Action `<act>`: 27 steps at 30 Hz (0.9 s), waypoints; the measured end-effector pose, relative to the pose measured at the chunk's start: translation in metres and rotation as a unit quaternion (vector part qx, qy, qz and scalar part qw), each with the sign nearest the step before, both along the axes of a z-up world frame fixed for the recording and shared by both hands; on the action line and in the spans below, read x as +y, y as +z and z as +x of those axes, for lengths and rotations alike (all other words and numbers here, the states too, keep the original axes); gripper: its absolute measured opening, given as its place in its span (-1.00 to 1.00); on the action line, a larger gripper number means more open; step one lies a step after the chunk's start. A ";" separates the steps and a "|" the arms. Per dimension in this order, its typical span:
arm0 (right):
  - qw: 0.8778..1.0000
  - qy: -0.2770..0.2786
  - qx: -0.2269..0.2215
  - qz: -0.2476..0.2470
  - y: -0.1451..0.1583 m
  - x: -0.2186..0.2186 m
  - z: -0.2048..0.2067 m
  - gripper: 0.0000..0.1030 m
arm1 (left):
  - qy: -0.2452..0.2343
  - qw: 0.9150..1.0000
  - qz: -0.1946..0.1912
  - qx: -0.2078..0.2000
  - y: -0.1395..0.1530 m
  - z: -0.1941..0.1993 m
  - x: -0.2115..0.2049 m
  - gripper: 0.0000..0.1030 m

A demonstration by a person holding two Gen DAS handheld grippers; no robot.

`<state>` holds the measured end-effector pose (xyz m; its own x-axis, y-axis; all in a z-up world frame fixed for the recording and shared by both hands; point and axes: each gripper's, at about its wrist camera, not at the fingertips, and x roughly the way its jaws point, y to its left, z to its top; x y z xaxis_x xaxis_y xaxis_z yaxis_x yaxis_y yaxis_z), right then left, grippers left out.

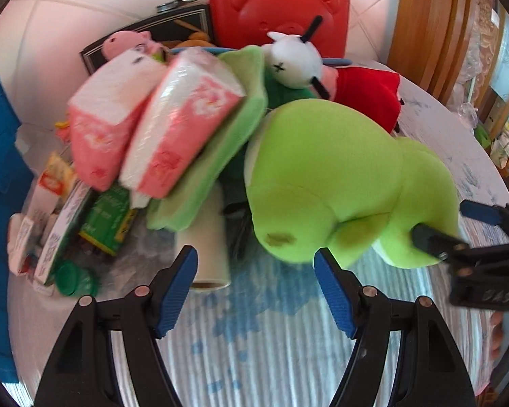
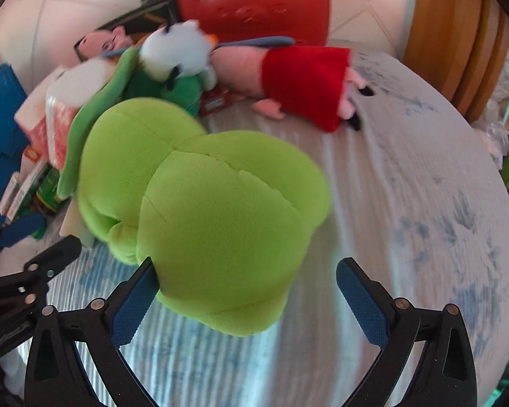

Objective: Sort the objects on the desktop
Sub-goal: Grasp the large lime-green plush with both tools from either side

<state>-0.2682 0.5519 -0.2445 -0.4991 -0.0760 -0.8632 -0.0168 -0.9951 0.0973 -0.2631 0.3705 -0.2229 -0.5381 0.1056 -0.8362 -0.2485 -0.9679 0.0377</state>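
Observation:
A big lime-green plush toy (image 1: 336,183) lies on the table in front of both grippers; it fills the middle of the right wrist view (image 2: 207,210). My right gripper (image 2: 247,302) is open, its jaws on either side of the plush's near end, the left pad touching it. It shows at the right edge of the left wrist view (image 1: 458,227). My left gripper (image 1: 256,288) is open and empty, just left of the plush. Two pink tissue packs (image 1: 152,122) lean on a green plush pad (image 1: 217,149).
A white plush doll (image 1: 295,61), a pink pig plush in a red dress (image 2: 298,81) and a red bear-faced case (image 1: 278,10) lie behind. Boxes, a green jar (image 1: 74,276) and a paper roll (image 1: 208,247) sit left. A blue crate (image 1: 0,183) stands far left.

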 end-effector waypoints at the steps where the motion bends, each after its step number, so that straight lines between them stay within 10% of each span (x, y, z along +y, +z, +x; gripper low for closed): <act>1: 1.000 -0.004 0.002 -0.001 0.003 0.012 0.000 1.00 | -0.008 1.000 0.003 -0.002 -0.002 -0.004 0.007 0.37; 15: 0.998 0.009 -0.010 -0.058 0.009 0.016 -0.019 1.00 | -0.033 0.999 -0.006 -0.018 -0.026 -0.041 0.042 0.37; 19: 0.998 0.003 -0.024 -0.058 -0.002 0.011 -0.030 0.99 | -0.053 0.998 -0.004 -0.019 -0.027 -0.041 0.045 0.05; 27: 0.999 0.020 -0.003 -0.047 0.019 0.009 -0.022 0.42 | -0.058 0.998 0.015 0.001 -0.003 -0.029 0.044 -0.14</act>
